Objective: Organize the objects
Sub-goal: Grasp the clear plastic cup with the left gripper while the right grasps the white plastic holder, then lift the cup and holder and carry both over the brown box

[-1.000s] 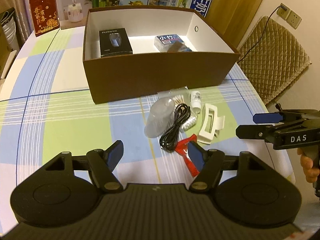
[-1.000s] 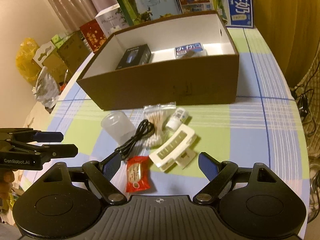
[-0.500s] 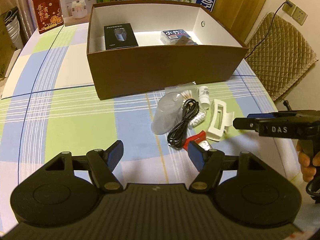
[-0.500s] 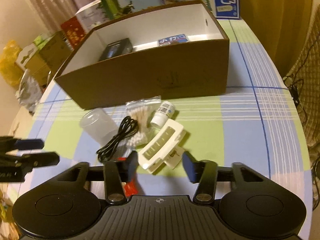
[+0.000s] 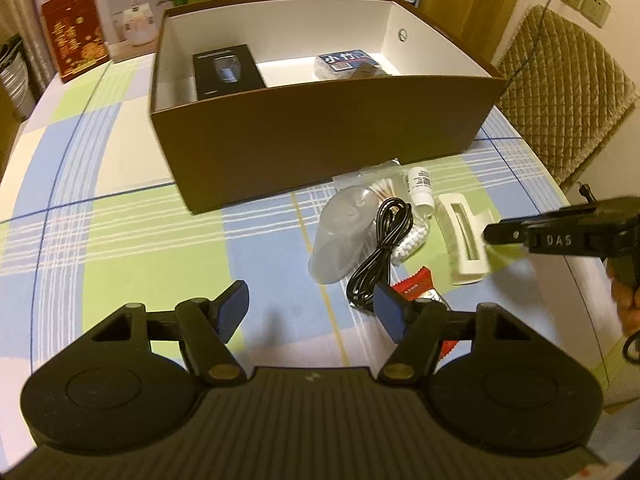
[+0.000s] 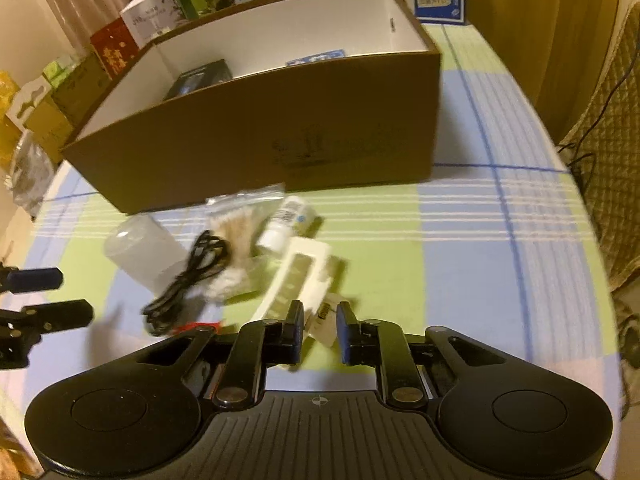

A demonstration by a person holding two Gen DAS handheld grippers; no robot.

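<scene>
We see the hair clip (image 6: 298, 280) lying just ahead of our narrowed right claw (image 6: 319, 322) (contact unclear, blurred); our left claw (image 5: 310, 306) gapes wide, empty.

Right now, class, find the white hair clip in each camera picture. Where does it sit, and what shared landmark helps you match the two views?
Left wrist view: the white hair clip lies right of centre, beside the black cable.
Right wrist view: the clip lies at lower centre, just ahead of the right tool.
Shared landmark: the brown box behind it.
</scene>
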